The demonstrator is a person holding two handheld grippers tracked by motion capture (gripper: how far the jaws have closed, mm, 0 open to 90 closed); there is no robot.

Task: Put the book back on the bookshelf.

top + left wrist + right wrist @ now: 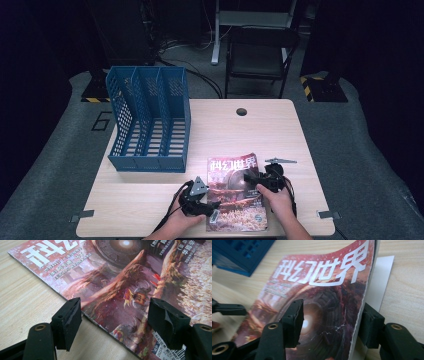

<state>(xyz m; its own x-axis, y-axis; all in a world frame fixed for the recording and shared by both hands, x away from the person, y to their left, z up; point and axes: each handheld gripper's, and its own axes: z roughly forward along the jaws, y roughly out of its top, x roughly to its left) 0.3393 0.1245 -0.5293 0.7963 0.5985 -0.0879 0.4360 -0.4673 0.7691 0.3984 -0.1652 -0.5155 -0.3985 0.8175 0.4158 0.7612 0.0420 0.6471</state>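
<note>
Magazine (235, 192) edge is straddled by open left gripper (113, 315); right gripper (332, 322) view shows cover lifted between open jaws, rack (239, 252) behind

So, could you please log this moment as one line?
magazine: flat on table, right edge lifted | left gripper: open, straddling left edge | right gripper: open around lifted edge

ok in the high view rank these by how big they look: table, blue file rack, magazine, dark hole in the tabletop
1. table, largest by far
2. blue file rack
3. magazine, smaller than the rack, though the grippers cover part of it
4. dark hole, smallest
</note>
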